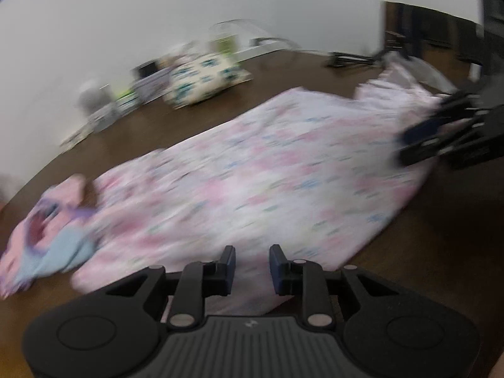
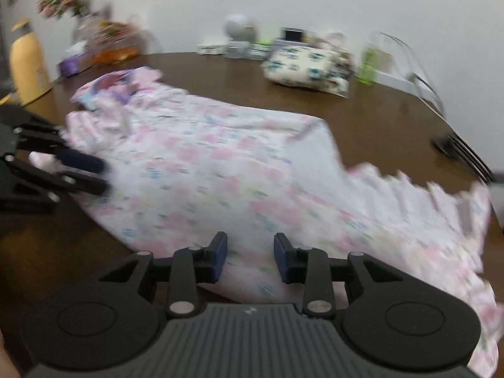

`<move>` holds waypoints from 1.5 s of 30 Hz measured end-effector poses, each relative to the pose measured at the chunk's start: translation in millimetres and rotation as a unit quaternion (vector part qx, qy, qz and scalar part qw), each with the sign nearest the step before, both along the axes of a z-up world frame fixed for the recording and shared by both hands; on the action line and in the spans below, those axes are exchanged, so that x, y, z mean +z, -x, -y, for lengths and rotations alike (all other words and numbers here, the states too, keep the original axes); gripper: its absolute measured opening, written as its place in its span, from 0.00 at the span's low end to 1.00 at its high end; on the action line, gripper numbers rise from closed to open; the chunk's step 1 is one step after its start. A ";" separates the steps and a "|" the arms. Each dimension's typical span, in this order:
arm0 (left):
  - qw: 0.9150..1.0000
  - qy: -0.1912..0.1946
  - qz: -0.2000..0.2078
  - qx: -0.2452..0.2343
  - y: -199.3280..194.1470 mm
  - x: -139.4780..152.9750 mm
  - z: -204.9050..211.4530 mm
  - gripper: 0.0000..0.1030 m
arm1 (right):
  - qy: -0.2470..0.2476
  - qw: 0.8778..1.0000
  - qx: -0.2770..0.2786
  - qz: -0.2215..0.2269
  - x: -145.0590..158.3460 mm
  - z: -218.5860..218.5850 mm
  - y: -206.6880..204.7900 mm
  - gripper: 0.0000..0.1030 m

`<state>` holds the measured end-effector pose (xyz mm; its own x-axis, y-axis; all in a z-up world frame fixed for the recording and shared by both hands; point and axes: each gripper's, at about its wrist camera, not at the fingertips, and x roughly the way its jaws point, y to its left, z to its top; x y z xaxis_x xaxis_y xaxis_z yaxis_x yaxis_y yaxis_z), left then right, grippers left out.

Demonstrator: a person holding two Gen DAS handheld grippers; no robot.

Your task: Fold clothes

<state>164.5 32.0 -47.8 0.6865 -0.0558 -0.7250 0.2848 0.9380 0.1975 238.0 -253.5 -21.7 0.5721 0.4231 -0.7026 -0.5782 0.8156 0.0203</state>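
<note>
We count two grippers: left gripper [image 1: 252,266], right gripper [image 2: 250,256]. One pink floral garment [image 2: 220,170] on one brown table [image 2: 378,119]. One folded patterned bundle [image 2: 310,69], one yellow bottle [image 2: 28,63], one green bottle [image 2: 368,63], one flower vase [image 2: 78,25]. Small boxes at the back are too blurred to count.

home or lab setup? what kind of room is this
Most likely a home, at a dining-type wooden table against a plain wall. Clues: flowers in a vase, a tissue pack, and a pink floral garment spread out.
</note>
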 end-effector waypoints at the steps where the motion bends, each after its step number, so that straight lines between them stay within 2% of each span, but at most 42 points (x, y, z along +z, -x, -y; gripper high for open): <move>1: 1.000 0.004 -0.001 0.011 2.4 0.7 -7.7 0.23 | 0.004 1.000 -0.012 0.002 0.3 8.0 0.7 0.30; 3: 0.999 0.013 -0.003 0.034 7.1 2.2 -23.0 0.29 | 0.013 0.999 -0.035 0.006 -0.3 21.4 1.7 0.30; 6: 0.998 0.026 -0.006 0.062 15.3 4.0 -42.1 0.30 | 0.018 0.999 -0.051 0.006 -1.9 34.6 5.5 0.30; 11: 0.998 0.028 -0.002 0.059 26.6 4.8 -40.6 0.29 | 0.011 0.998 -0.064 0.009 -5.0 42.7 11.6 0.32; 14: 0.998 0.019 -0.003 0.057 27.8 8.2 -37.1 0.36 | 0.011 0.998 -0.066 -0.001 -3.5 43.5 9.6 0.33; 16: 0.999 0.003 0.011 0.047 27.7 18.9 -32.2 0.47 | 0.002 0.998 -0.062 -0.014 5.2 47.1 6.2 0.34; 17: 0.999 0.000 0.024 0.040 27.8 27.8 -31.7 0.57 | -0.007 0.998 -0.060 -0.014 13.5 50.2 4.3 0.37; 19: 0.999 0.010 0.043 0.028 21.2 45.3 -32.4 0.91 | -0.027 0.998 -0.058 -0.014 30.1 56.5 0.5 0.47; 21: 0.998 0.023 0.061 0.015 12.8 62.8 -33.7 0.97 | -0.022 0.998 -0.058 0.009 50.2 61.8 -5.6 0.63; 24: 0.999 0.008 0.042 0.001 -24.0 66.8 -33.2 0.97 | 0.030 0.998 -0.058 0.024 65.4 61.4 -33.2 0.77; 26: 1.000 -0.007 0.025 -0.008 -51.1 66.9 -32.7 0.97 | 0.067 0.996 -0.057 0.032 74.5 60.5 -52.8 0.79; 28: 1.000 -0.021 0.007 -0.017 -78.3 67.1 -32.1 0.97 | 0.084 0.994 -0.066 0.011 74.3 64.3 -76.9 0.80; 32: 0.998 -0.049 -0.027 -0.035 -132.7 67.4 -31.1 0.96 | 0.083 0.990 -0.101 -0.053 63.6 74.8 -128.8 0.80; 35: 0.995 -0.069 -0.059 -0.044 -166.5 53.8 -32.1 0.83 | 0.095 0.986 -0.114 -0.077 50.9 75.0 -153.9 0.80; 37: 0.992 -0.078 -0.078 -0.052 -183.5 44.9 -35.1 0.69 | 0.102 0.983 -0.123 -0.093 42.4 75.1 -170.7 0.80; 39: 0.990 -0.071 -0.096 -0.072 -193.8 39.2 -39.8 0.64 | 0.112 0.980 -0.128 -0.099 33.6 76.8 -179.7 0.77; 44: 0.984 -0.053 -0.120 -0.121 -202.4 20.2 -54.7 0.64 | 0.095 0.978 -0.134 -0.132 15.6 87.2 -193.5 0.68; 45: 0.984 -0.044 -0.120 -0.124 -203.9 17.4 -58.9 0.68 | 0.094 0.977 -0.134 -0.141 11.8 87.7 -197.0 0.62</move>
<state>368.3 90.9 -30.4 0.4684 -0.1298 -0.8739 0.5503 0.8167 0.1736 435.0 -341.3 -10.0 0.4176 0.1343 -0.8986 -0.3371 0.9413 -0.0160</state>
